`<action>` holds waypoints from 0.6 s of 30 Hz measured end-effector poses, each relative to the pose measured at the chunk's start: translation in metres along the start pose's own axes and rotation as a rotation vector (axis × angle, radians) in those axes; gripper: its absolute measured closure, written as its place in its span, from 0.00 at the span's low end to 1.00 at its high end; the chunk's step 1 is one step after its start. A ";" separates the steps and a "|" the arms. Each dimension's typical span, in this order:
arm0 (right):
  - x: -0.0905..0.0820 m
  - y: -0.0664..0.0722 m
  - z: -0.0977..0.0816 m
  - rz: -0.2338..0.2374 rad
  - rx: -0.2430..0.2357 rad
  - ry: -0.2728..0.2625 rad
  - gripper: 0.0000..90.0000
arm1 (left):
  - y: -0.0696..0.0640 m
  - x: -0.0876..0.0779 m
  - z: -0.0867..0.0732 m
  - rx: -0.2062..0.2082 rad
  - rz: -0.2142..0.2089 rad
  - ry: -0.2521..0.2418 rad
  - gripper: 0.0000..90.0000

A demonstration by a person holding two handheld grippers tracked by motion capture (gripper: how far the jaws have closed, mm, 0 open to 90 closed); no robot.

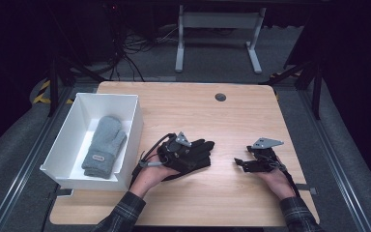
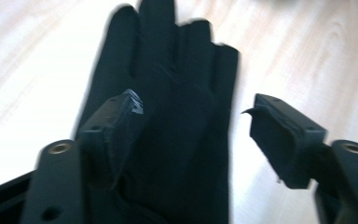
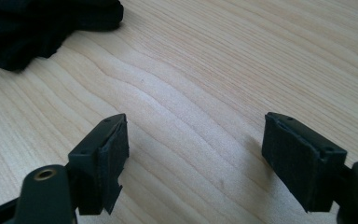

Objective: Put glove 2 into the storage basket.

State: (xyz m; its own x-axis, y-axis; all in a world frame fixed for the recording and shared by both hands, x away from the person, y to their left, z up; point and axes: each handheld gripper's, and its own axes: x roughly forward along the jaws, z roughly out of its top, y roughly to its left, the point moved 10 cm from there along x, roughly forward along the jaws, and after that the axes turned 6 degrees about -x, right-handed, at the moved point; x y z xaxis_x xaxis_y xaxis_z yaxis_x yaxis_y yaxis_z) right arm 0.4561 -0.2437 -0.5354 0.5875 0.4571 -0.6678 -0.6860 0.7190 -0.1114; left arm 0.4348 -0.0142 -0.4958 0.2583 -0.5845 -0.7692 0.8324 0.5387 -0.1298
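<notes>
A black glove [image 1: 202, 153] lies flat on the wooden table [image 1: 222, 121], just left of its middle, fingers pointing right. My left gripper [image 1: 189, 151] hovers over the glove's cuff end. In the left gripper view the glove [image 2: 177, 116] runs up between the jaws of my left gripper [image 2: 196, 109], which stand apart without pressing on it. Farther right, my right gripper [image 1: 239, 163] points left at the glove, open. Its jaws [image 3: 196, 126] hang wide over bare wood, and the glove [image 3: 37, 28] shows at the top left.
A white bin [image 1: 134, 123] stands at the table's left edge with a grey mitten [image 1: 104, 145] lying inside. A dark round grommet [image 1: 220, 97] sits near the far edge. Beyond the table are desk legs and cables on the floor.
</notes>
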 end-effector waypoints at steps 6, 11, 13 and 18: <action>0.000 0.000 0.000 0.000 0.000 0.000 0.26 | 0.020 0.018 -0.006 -0.037 0.019 0.036 0.20; 0.000 0.000 0.000 0.000 -0.001 0.000 0.26 | 0.025 0.027 -0.011 -0.062 -0.004 0.050 0.14; 0.000 0.000 0.000 0.000 -0.001 0.000 0.26 | 0.026 0.029 -0.014 -0.041 -0.009 0.067 0.14; 0.000 0.000 0.000 0.002 -0.002 0.000 0.26 | 0.025 0.032 -0.017 -0.061 -0.038 0.067 0.16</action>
State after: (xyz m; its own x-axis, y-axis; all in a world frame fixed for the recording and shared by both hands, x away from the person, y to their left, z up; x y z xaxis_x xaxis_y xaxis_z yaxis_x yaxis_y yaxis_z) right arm 0.4560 -0.2435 -0.5354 0.5867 0.4584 -0.6676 -0.6878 0.7173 -0.1119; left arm 0.4556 -0.0094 -0.5342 0.1918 -0.5644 -0.8029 0.8093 0.5537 -0.1959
